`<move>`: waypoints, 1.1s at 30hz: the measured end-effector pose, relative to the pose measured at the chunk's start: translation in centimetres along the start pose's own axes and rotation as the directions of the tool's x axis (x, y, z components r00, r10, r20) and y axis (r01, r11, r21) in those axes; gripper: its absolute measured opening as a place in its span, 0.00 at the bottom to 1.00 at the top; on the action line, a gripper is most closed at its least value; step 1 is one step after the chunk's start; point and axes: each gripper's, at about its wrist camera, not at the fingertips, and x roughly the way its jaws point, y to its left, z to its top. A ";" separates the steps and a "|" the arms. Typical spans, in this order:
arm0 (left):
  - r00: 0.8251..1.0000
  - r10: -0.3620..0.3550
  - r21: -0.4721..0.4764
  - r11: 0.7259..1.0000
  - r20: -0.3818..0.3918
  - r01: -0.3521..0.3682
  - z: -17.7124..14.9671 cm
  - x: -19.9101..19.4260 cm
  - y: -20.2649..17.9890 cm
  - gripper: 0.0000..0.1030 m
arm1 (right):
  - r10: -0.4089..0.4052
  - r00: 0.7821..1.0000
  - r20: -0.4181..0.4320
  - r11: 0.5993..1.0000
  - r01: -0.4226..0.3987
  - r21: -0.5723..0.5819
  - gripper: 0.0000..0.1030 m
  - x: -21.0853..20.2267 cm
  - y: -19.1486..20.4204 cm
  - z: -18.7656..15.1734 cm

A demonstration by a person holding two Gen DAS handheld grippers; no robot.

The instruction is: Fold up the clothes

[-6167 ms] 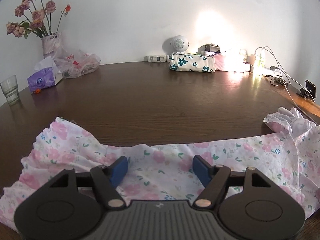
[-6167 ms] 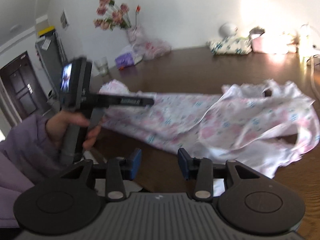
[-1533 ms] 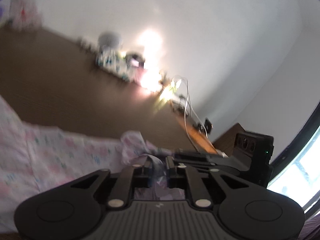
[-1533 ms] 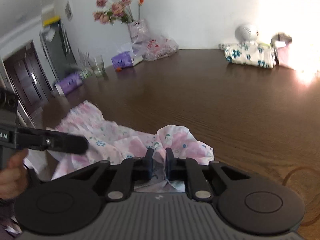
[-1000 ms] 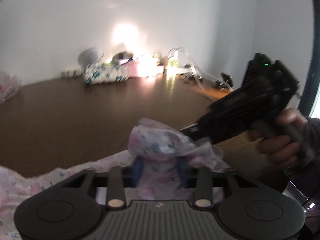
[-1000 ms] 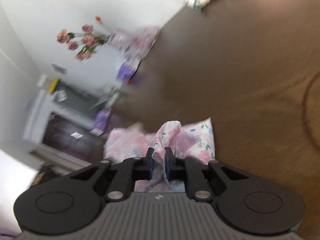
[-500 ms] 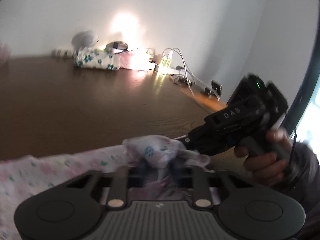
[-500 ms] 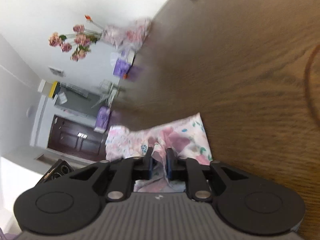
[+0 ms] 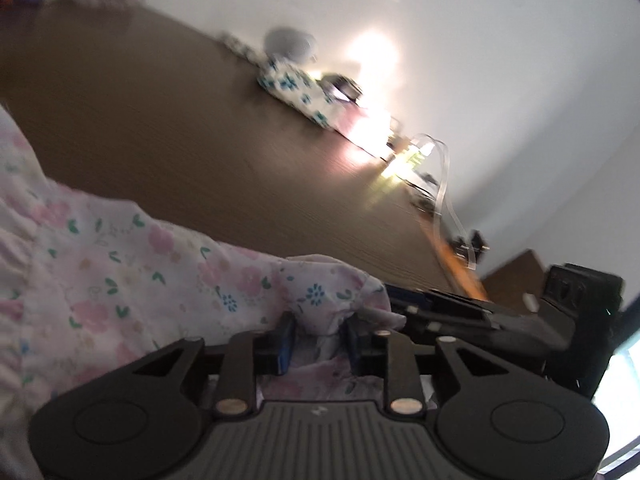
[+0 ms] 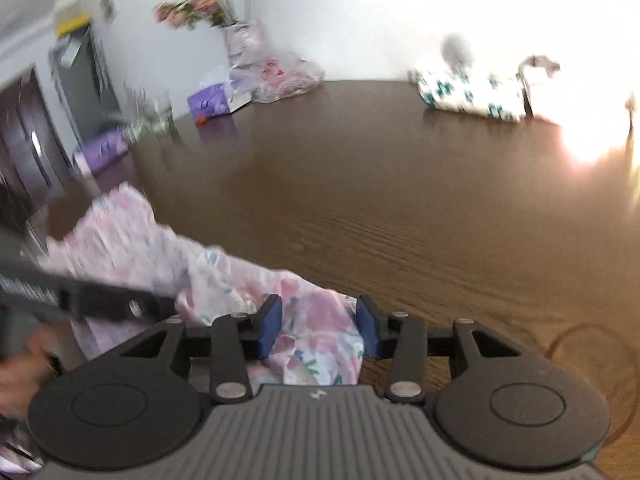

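Here the garment (image 9: 120, 272) is spread on the table (image 9: 168, 128), thin, limp and light. Bunched cloth sits between both sets of half-open jaws, left gripper (image 9: 318, 336) and right gripper (image 10: 319, 328); through the blur, neither seems clamped. Hems are best pinched.

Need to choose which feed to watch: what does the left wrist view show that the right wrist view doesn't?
Only the left wrist view shows the cables by the wall at the table's far end, and the right hand-held gripper's body. Only the right wrist view shows the flower vase, purple tissue pack, glass and left hand-held gripper's body. Both show the pink floral garment between open jaws, the wooden table and the folded blue-flowered cloth.
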 end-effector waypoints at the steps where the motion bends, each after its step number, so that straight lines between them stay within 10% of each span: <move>1: 0.999 0.030 0.031 0.999 0.031 -0.031 0.0 -0.6 -0.6 0.48 | 0.001 1.000 0.002 1.000 -0.001 -0.011 0.42 0.0 0.2 -0.1; 7: 0.970 0.221 0.226 0.945 0.098 -0.238 -0.9 -5.1 -2.7 0.58 | -0.021 1.000 0.003 0.997 0.021 -0.077 0.42 -0.2 1.2 -0.5; 12: 0.871 0.491 0.311 0.830 -0.013 -0.463 -2.6 -3.7 -3.9 0.54 | -0.127 0.992 0.009 0.989 0.127 -0.081 0.32 -0.8 1.5 -1.1; 15: 0.858 0.512 0.342 0.803 0.025 -0.489 -3.4 -3.1 -4.3 0.53 | -0.201 0.979 0.013 0.977 0.201 -0.068 0.19 -1.5 1.6 -1.6; 24: 0.943 0.332 0.510 0.816 -0.030 -0.271 -0.7 6.1 -9.0 0.50 | -0.459 0.888 -0.031 0.882 0.459 0.109 0.12 -7.8 -0.8 -5.6; 33: 0.981 0.137 0.603 0.798 -0.139 -0.026 -0.1 11.6 -12.2 0.49 | -0.348 0.931 0.111 0.922 0.319 0.217 0.33 -17.9 -2.8 -8.9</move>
